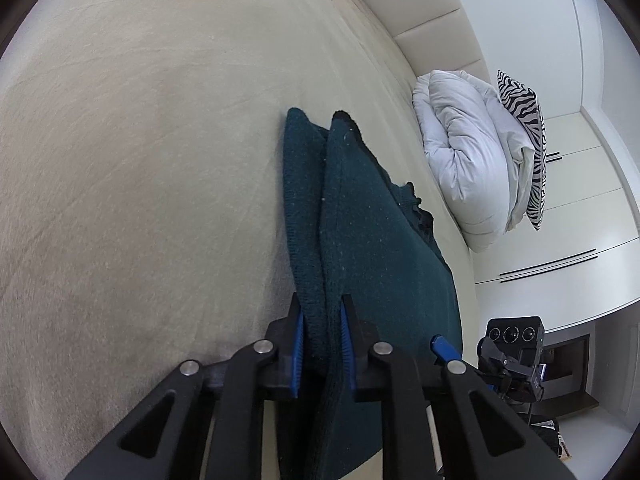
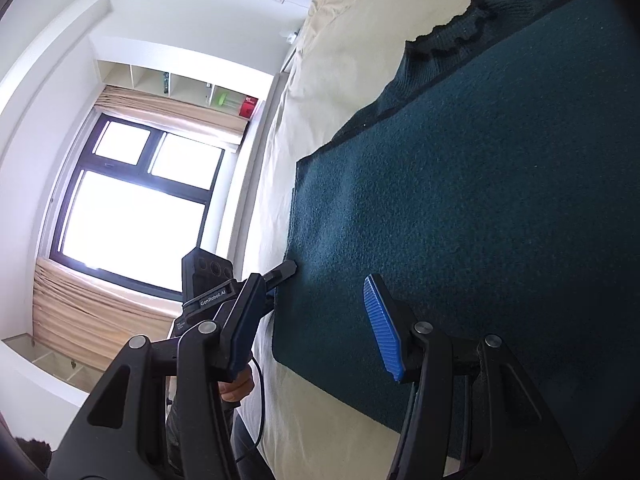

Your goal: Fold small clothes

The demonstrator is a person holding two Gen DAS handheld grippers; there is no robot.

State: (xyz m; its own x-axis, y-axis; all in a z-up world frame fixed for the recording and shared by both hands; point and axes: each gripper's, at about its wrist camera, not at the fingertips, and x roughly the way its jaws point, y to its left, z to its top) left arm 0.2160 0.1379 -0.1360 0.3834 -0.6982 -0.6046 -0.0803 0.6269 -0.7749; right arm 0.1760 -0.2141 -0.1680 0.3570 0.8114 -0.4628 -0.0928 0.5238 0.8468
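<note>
Pinched close together, the jaws of the left gripper (image 1: 323,346) hold an edge of the dark green knit garment (image 1: 360,240), with a doubled ridge of cloth running forward from between the blue pads. No earlier view is at hand, so only the grip itself can be told. Jaws of the right gripper (image 2: 316,328) stand about half apart with nothing pressed between them; the garment's flat panel (image 2: 480,200) lies just ahead of and under them, on the cream bed cover (image 2: 320,80).

Ahead of the left jaws the garment spreads over the bed cover (image 1: 140,140), a darker ribbed hem showing at its far right edge. Beyond it, well apart, sit a rolled white duvet (image 1: 460,152) and a zebra-print cushion (image 1: 524,136).

The knit looks soft, thick and limp, probably light but prone to sag and drag on the cover, so it should crease wherever it is lifted and not hold a shape. It seems grippy, not slippery. A sound hold for the free gripper would be the near corner or edge opposite the left grip, taking both layers so the fold travels evenly.
</note>
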